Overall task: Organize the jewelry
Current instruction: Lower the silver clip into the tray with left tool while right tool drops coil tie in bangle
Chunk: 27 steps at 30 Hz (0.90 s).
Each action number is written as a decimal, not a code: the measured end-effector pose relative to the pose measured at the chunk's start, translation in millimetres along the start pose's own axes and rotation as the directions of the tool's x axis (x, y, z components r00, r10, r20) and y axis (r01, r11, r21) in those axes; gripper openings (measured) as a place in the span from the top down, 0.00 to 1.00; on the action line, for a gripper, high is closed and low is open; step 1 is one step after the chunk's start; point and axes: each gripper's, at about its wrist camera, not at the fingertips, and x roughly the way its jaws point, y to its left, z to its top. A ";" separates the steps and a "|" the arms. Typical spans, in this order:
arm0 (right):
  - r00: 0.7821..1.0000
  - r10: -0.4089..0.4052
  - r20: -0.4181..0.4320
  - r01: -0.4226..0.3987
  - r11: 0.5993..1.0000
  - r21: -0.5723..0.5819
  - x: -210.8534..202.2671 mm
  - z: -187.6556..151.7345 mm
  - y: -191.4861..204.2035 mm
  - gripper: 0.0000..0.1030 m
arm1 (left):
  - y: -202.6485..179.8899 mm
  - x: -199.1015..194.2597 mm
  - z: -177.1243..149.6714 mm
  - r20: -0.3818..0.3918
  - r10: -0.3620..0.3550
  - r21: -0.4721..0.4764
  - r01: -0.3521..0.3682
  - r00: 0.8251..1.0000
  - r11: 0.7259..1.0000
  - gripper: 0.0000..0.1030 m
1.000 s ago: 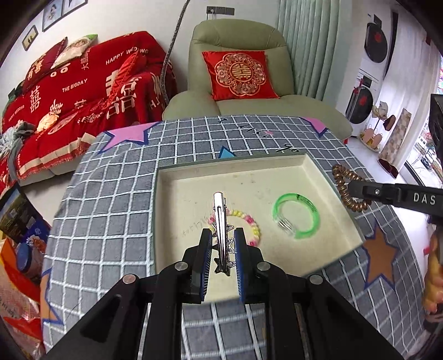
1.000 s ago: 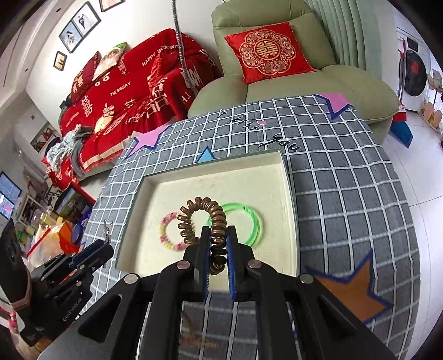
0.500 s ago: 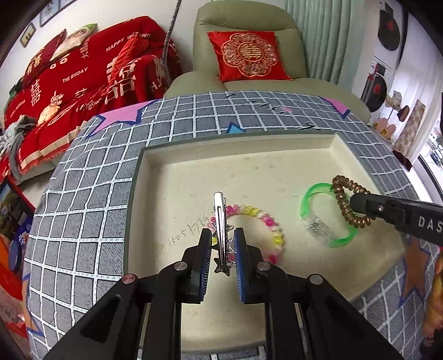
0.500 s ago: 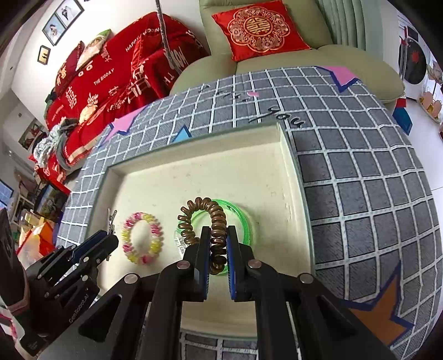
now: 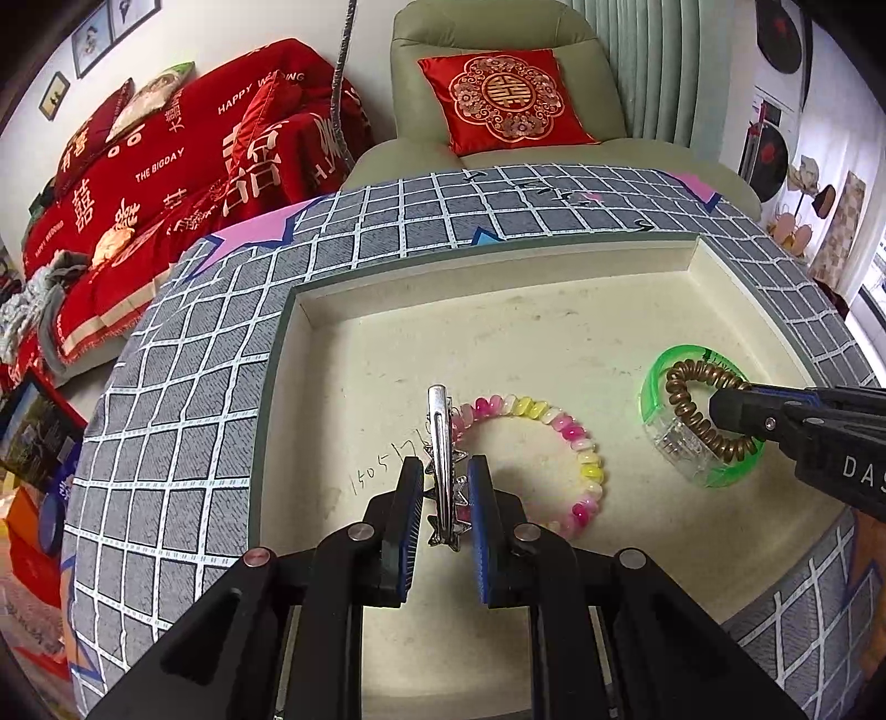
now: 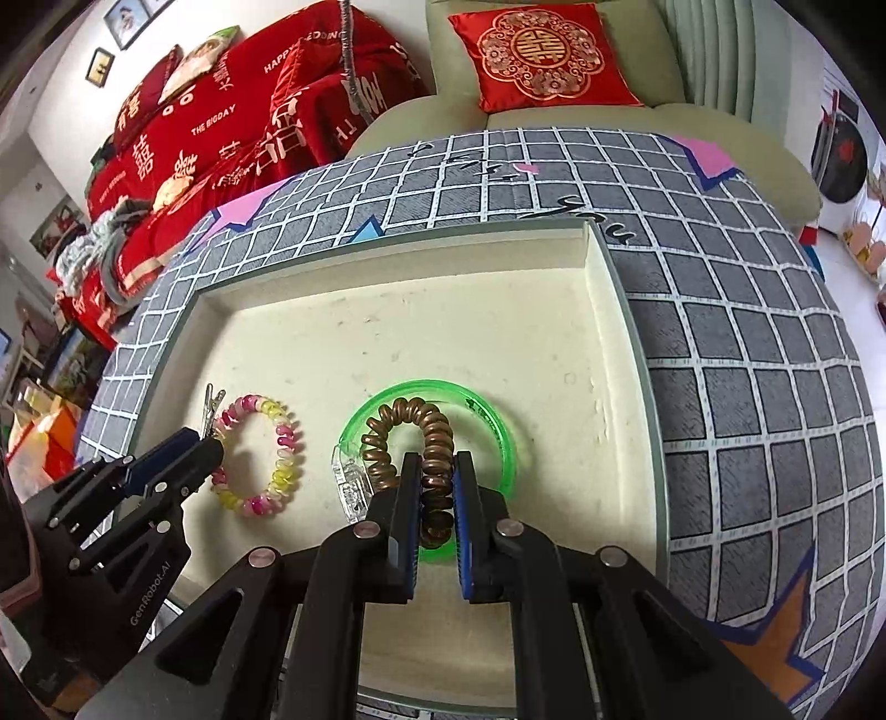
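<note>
Left wrist view: left gripper (image 5: 441,487) sits low centre of frame, its blue-padded fingers pinching a silver metal hair clip (image 5: 441,443) that stands between them with its narrow end pointing up-frame. The clip's tip overlaps the left edge of a pink-and-yellow spiral hair tie (image 5: 559,429) lying flat on the floor of the cream tray (image 5: 354,332); whether clip and tie touch cannot be told. Handwritten digits are on the tray floor just left of the clip. Right of frame, the right gripper (image 5: 720,410) enters from the edge, holding a bronze coil hair tie (image 5: 689,410) over a translucent green bangle (image 5: 662,365) that lies in the tray. Right wrist view: right gripper (image 6: 437,476) at centre, pads closed on the bronze coil hair tie (image 6: 407,426), whose loop rises inside the ring of the green bangle (image 6: 498,426). The pink-and-yellow tie (image 6: 277,443) is left of it, with the left gripper (image 6: 207,443) at its left edge. The tray rests on a grey grid-pattern tablecloth (image 6: 747,360); beyond it a green armchair with a red cushion (image 6: 540,50).
</note>
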 end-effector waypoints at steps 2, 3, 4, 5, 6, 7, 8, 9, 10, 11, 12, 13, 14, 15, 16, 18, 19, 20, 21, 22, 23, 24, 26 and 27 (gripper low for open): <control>1.000 -0.001 -0.008 0.001 1.000 0.006 1.3 0.0 -0.6 0.88 | -2.2 -0.5 -0.3 -0.001 0.005 0.007 -0.005 1.000 1.000 0.73; 1.000 -0.005 -0.010 0.005 1.000 0.007 1.9 0.0 -0.9 0.86 | -2.7 -0.6 -0.1 -0.001 0.004 0.008 -0.004 1.000 1.000 0.73; 1.000 -0.010 -0.010 0.010 1.000 0.008 2.2 -0.2 -1.1 0.78 | -2.7 -0.6 0.0 -0.001 0.001 0.007 -0.001 1.000 1.000 0.73; 1.000 -0.010 -0.004 0.010 1.000 0.010 1.4 -0.2 -1.8 0.71 | -2.5 -0.7 0.0 -0.002 -0.001 0.005 0.001 1.000 1.000 0.73; 1.000 -0.008 0.002 0.008 1.000 0.012 0.2 0.2 -2.1 0.67 | -1.9 -0.8 0.0 -0.004 -0.003 0.004 0.003 1.000 1.000 0.73; 1.000 -0.003 0.008 0.003 1.000 0.018 -1.8 0.8 -3.3 0.58 | -1.3 -1.0 0.3 -0.006 -0.009 0.001 0.009 1.000 1.000 0.73; 1.000 -0.002 0.012 0.002 1.000 0.022 -3.4 1.2 -3.5 0.55 | -0.6 -1.4 0.4 -0.008 -0.011 -0.002 0.011 1.000 1.000 0.73; 1.000 -0.001 0.021 0.000 1.000 0.026 -6.6 1.9 -4.6 0.55 | -0.1 -1.9 0.5 -0.009 -0.013 -0.005 0.013 1.000 1.000 0.73; 1.000 0.003 0.030 -0.004 1.000 0.031 -10.1 2.2 -5.7 0.55 | 0.4 -2.8 0.5 -0.008 -0.017 -0.008 0.017 1.000 1.000 0.73; 0.999 0.009 0.039 -0.010 0.999 0.036 -13.9 2.4 -6.7 0.55 | 0.9 -4.1 0.7 -0.005 -0.021 -0.011 0.021 1.000 1.000 0.73; 0.999 0.015 0.048 -0.017 0.999 0.045 -17.3 2.5 -8.0 0.55 | 1.3 -5.3 1.1 0.000 -0.021 -0.012 0.021 1.000 1.000 0.73; 0.998 0.022 0.055 -0.025 0.998 0.053 -20.8 2.9 -9.9 0.55 | 2.0 -6.0 1.5 0.003 -0.021 -0.013 0.021 1.000 1.000 0.73; 0.998 0.029 0.060 -0.033 0.998 0.061 -23.6 3.3 -11.2 0.55 | 2.5 -6.9 2.2 0.005 -0.024 -0.017 0.024 1.000 1.000 0.73; 0.997 0.034 0.064 -0.039 0.997 0.071 -26.4 3.4 -12.6 0.54 | 2.8 -7.6 2.8 0.006 -0.024 -0.020 0.024 1.000 0.999 0.73; 0.997 0.039 0.068 -0.044 0.996 0.078 -29.1 3.4 -13.3 0.54 | 2.8 -8.4 3.7 0.009 -0.022 -0.024 0.022 1.000 0.999 0.73; 0.996 0.048 0.074 -0.054 0.995 0.086 -35.1 1.2 -15.3 0.54 | 3.0 -11.6 5.7 0.019 -0.028 -0.029 0.029 0.999 0.999 0.73; 0.996 0.050 0.076 -0.057 0.995 0.087 -37.2 0.5 -14.9 0.54 | 2.7 -13.8 6.5 0.026 -0.034 -0.032 0.035 0.999 0.999 0.72; 0.995 0.055 0.080 -0.062 0.994 0.088 -40.6 -0.5 -15.5 0.54 | 2.6 -15.6 6.9 0.032 -0.038 -0.032 0.039 0.999 0.999 0.72; 0.995 0.059 0.085 -0.066 0.994 0.089 -43.7 -1.2 -15.7 0.54 | 1.9 -18.2 7.8 0.040 -0.040 -0.031 0.041 0.998 0.999 0.70; 0.994 0.061 0.090 -0.069 0.993 0.091 -46.9 -1.8 -16.0 0.54 | 1.6 -19.9 8.2 0.043 -0.039 -0.030 0.041 0.998 0.999 0.54; 0.994 0.064 0.094 -0.073 0.993 0.093 -49.4 -2.2 -16.4 0.54 | 1.7 -22.0 8.6 0.044 -0.034 -0.032 0.036 0.998 0.999 0.00; 0.993 0.067 0.097 -0.077 0.992 0.095 -51.7 -2.9 -16.6 0.54 | 2.7 -26.7 8.3 0.066 -0.014 -0.047 0.017 0.998 0.999 0.00; 0.992 0.077 0.104 -0.088 0.991 0.104 -57.3 -4.7 -17.9 0.54 | 3.4 -36.7 11.4 0.106 0.004 -0.048 0.001 0.994 0.999 0.00; 0.990 0.084 0.110 -0.096 0.989 0.109 -60.6 -5.7 -18.8 0.54 | 4.0 -39.7 13.1 0.103 -0.010 -0.046 0.015 0.995 0.999 0.00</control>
